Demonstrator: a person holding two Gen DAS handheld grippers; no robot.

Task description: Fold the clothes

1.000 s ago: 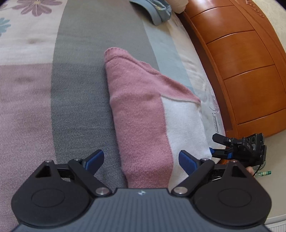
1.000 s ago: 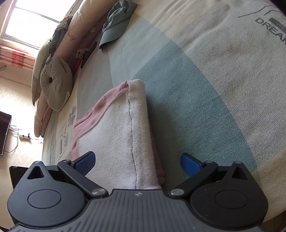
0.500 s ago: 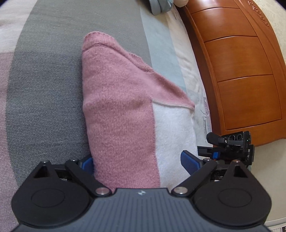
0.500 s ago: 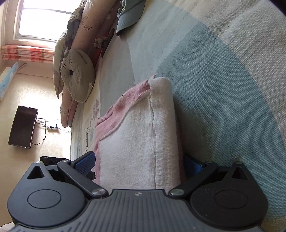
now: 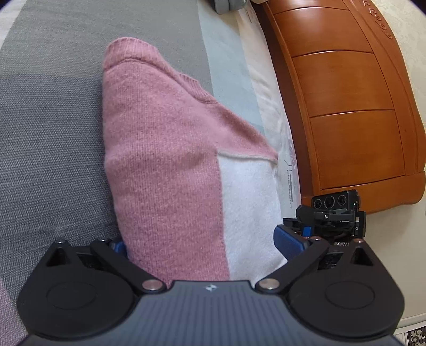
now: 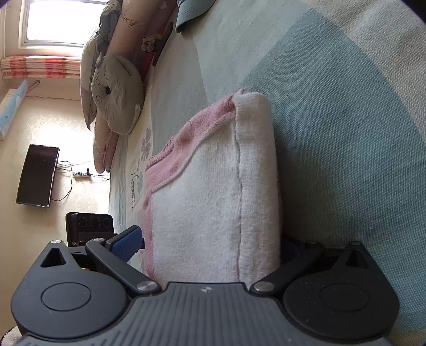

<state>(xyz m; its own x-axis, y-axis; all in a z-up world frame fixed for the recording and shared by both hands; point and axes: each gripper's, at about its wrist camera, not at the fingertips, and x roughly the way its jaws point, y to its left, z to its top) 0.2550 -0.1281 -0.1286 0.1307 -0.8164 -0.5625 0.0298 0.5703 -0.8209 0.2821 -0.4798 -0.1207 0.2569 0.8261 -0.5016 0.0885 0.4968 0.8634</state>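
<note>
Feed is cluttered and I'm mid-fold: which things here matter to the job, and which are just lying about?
Job:
pink and white sweater
left gripper
right gripper
bedspread

Lying about:
pillows
grey garment
wooden footboard
black monitor

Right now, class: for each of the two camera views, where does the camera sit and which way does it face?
Left wrist: on the left gripper, looking along the folded pink-and-white sweater over the bed toward a wooden footboard; its own open fingers straddle the sweater, and the right gripper shows.
Right wrist: on the right gripper, looking along the sweater toward pillows and a window; its open fingers straddle it.
Shared: the sweater and bed; each view shows the other gripper.
</note>
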